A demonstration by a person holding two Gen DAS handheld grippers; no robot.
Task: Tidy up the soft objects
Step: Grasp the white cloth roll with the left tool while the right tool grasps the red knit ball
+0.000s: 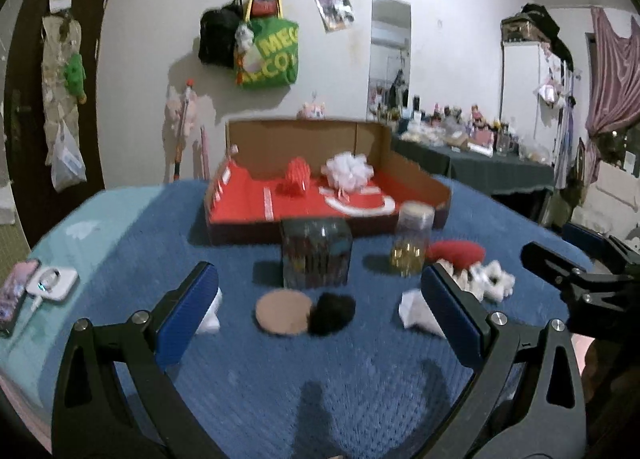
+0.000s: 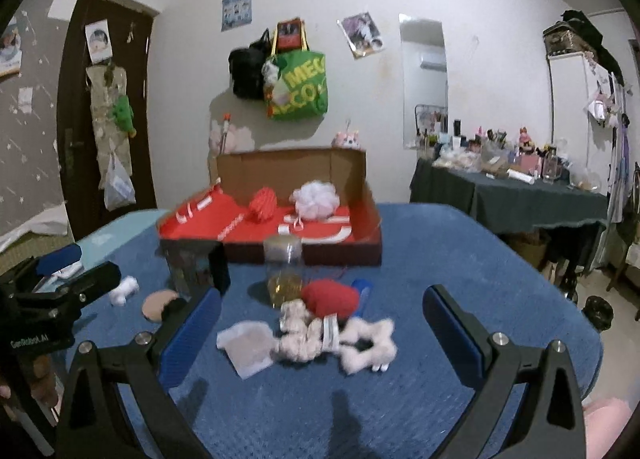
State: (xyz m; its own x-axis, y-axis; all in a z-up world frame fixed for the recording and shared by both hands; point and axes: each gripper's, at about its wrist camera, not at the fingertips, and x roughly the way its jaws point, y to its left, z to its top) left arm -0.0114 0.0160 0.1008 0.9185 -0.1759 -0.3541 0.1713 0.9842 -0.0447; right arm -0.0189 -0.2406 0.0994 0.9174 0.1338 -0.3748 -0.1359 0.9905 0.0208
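Note:
A cardboard box with a red floor (image 1: pixel 248 203) (image 2: pixel 240 231) stands at the back of the blue cover. In it lie a red puff (image 1: pixel 298 175) (image 2: pixel 263 204) and a white bath puff (image 1: pixel 349 170) (image 2: pixel 316 198). In front of my open, empty left gripper (image 1: pixel 320 311) lie a tan round pad (image 1: pixel 283 312) and a black pompom (image 1: pixel 332 313). In front of my open, empty right gripper (image 2: pixel 322 323) lie fluffy white scrunchies (image 2: pixel 368 343) (image 1: pixel 494 281), a red plush piece (image 2: pixel 330 299) (image 1: pixel 456 253) and a white packet (image 2: pixel 246 347) (image 1: pixel 414 309).
A dark square container (image 1: pixel 316 255) (image 2: pixel 196 267) and a clear jar (image 1: pixel 412 243) (image 2: pixel 285 271) stand in front of the box. A phone and white charger (image 1: pixel 52 283) lie at the left edge. A cluttered dark table (image 2: pixel 508 191) stands at the right.

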